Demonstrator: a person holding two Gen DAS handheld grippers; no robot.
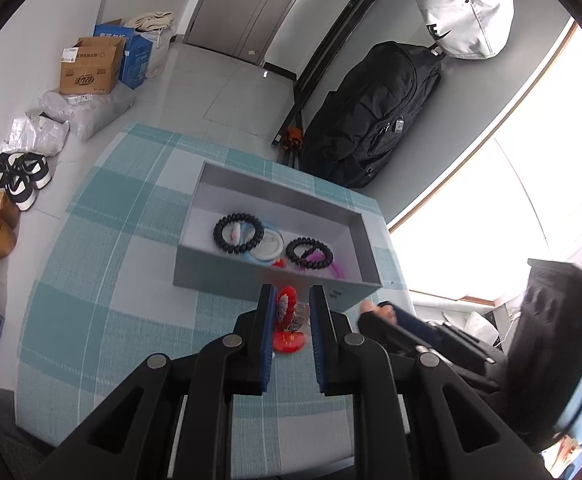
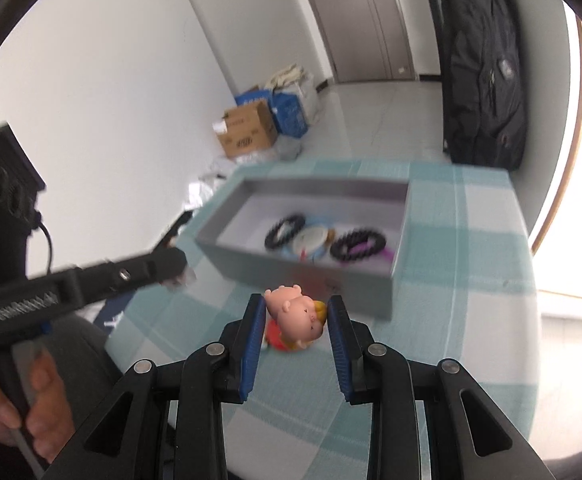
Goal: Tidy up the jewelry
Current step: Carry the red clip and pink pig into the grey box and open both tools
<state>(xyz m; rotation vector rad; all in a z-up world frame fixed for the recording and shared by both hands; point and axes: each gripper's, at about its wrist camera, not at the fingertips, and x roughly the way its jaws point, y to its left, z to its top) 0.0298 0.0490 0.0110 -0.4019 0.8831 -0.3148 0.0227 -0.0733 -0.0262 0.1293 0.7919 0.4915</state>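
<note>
Setting: a checked teal-and-white worktop (image 1: 131, 240) carries a grey open box (image 1: 355, 240), seen from two hand-held tongs.
Left tongs: the left tongs (image 1: 289, 308) are closed on a red beaded piece with a clear part (image 1: 287, 308), pinched between the blue pads; a red disc hangs at its 6 o'clock.
Right tongs: the right tongs (image 2: 296, 318) are closed on a pink pig charm (image 2: 297, 314), its yellow trim against the right pad and a red part showing at its 7 o'clock.
Box contents: two black bead bracelets (image 1: 238, 233) lie on the box floor with a pale blue-and-white ring between them and a purple band under the right one.
Position: both held pieces sit just short of the box's near wall, at 6 o'clock from it; the box is at 12 o'clock from each pair of tongs.
Handling, judged: the pieces look light and small. The beads are likely slick and able to roll; the clear part may be brittle. The charm's rounded body could slip.
Best hold, judged: across the charm's widest flanks, and across the bead cluster, not the clear part.
Blur: the right view is smeared, so fine contact is hard to read.
</note>
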